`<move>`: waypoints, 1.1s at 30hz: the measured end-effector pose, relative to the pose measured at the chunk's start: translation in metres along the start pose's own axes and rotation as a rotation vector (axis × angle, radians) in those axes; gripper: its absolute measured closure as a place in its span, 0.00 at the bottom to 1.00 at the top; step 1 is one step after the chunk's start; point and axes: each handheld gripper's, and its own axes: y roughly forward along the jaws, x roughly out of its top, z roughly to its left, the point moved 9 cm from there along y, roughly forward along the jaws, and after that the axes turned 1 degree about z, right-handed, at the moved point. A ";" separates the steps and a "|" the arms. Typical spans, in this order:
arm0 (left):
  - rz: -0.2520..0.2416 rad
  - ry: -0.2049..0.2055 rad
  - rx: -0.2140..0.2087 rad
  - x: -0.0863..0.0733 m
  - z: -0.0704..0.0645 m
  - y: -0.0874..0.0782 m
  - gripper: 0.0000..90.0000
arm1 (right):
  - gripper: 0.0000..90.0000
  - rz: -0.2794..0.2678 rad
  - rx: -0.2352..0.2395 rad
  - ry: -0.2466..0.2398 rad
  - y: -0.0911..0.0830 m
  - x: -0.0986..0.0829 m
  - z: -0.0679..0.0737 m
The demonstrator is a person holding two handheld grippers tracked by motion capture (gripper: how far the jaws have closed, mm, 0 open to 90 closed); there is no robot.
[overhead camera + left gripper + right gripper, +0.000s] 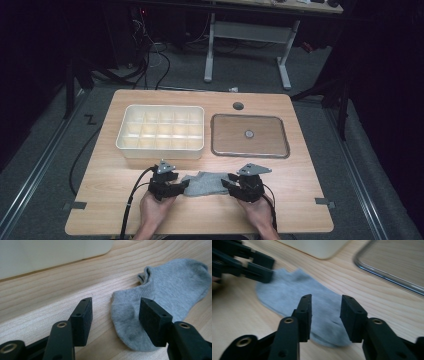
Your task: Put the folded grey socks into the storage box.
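Your left claw [115, 317] and right claw [325, 315] both sit spread at opposite ends of the grey sock [205, 183] on the desk [300, 175].

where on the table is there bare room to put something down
Free wood: the left edge strip beside the divided white box, the right edge strip beside the clear tray, and both near corners. Crowded: the front middle, where the left claw and right claw flank the grey sock.
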 end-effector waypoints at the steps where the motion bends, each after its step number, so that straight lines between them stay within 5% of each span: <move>1: -0.005 -0.003 -0.001 0.000 0.001 0.000 0.51 | 0.76 -0.011 0.039 -0.019 0.003 0.005 0.011; 8: -0.024 0.033 0.002 -0.003 0.001 -0.002 0.55 | 0.87 0.048 0.093 -0.037 0.032 0.004 0.032; 23: 0.019 0.105 0.018 -0.013 -0.008 0.001 0.76 | 0.96 0.108 0.047 -0.085 0.053 -0.004 0.036; 33: 0.049 0.057 -0.014 -0.015 -0.014 0.002 0.91 | 0.96 0.105 0.039 -0.100 0.054 -0.006 0.036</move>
